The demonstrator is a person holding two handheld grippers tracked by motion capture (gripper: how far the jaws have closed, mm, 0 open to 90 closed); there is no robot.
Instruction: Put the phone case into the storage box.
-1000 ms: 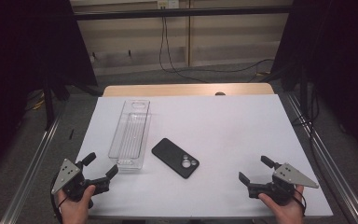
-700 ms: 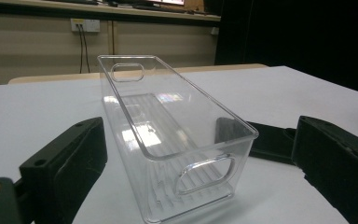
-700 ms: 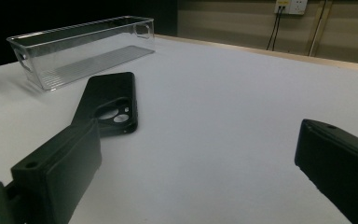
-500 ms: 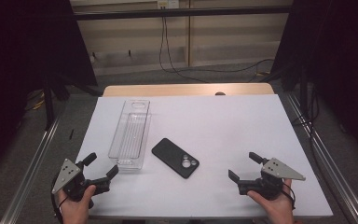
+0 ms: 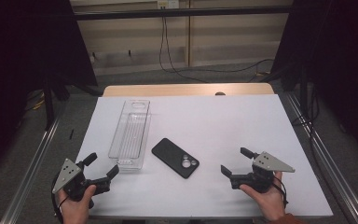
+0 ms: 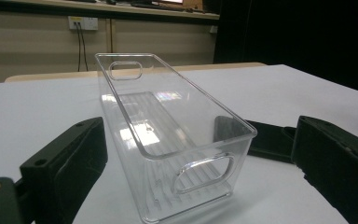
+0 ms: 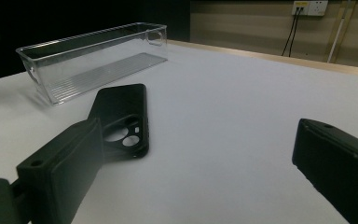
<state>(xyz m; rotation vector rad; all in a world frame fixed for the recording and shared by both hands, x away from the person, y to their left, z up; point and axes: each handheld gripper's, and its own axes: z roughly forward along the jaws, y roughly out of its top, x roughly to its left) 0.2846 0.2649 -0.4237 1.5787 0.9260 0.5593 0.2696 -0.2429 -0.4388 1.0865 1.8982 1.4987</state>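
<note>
A white table seen from above. A black phone case lies flat, camera cutout up, at the centre of the frame, just right of a long clear plastic bin. At lower right, the right gripper points toward the case, jaws spread wide and holding nothing. At lower left, the left gripper sits near the bin's close end, jaws also wide and empty. Likely risk: the case lies thin and flat, so closing jaws may slide over it or push it against the bin instead of gripping it.
</note>
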